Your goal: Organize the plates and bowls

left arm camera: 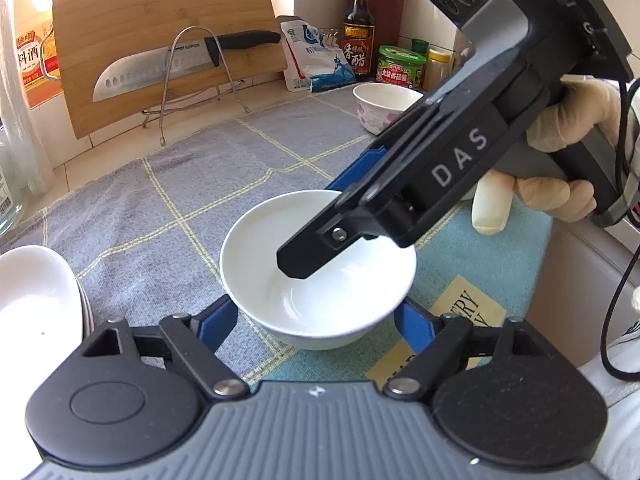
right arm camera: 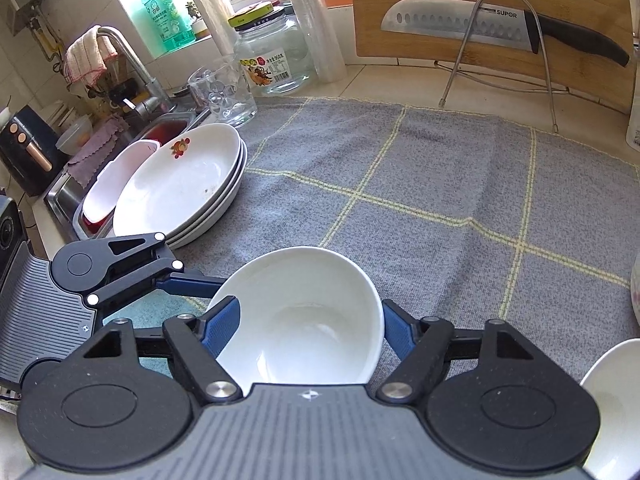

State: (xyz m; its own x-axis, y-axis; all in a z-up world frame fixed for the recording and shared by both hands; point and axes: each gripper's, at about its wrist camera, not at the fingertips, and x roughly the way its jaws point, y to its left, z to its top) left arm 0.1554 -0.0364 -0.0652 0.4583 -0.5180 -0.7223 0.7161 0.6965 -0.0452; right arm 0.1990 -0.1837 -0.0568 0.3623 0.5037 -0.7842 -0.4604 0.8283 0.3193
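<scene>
A plain white bowl (left arm camera: 320, 268) (right arm camera: 300, 316) sits on the grey checked cloth (left arm camera: 168, 200) (right arm camera: 420, 208). My left gripper (left arm camera: 316, 324) is open, its blue pads on either side of the bowl's base. My right gripper (right arm camera: 310, 320) is open too, straddling the bowl; one finger (left arm camera: 308, 256) dips inside the bowl, the other is outside its far rim. A stack of white plates (right arm camera: 180, 184) (left arm camera: 36, 304) lies to the left. A flowered bowl (left arm camera: 384, 106) stands at the back right.
A cutting board with a knife (left arm camera: 180, 64) in a wire rack leans at the back. Sauce bottle (left arm camera: 359, 28), jars and a salt bag are behind. A glass jar (right arm camera: 276, 52), a glass (right arm camera: 224, 92) and the sink (right arm camera: 120, 140) are left. Another white dish (right arm camera: 616, 408) is at right.
</scene>
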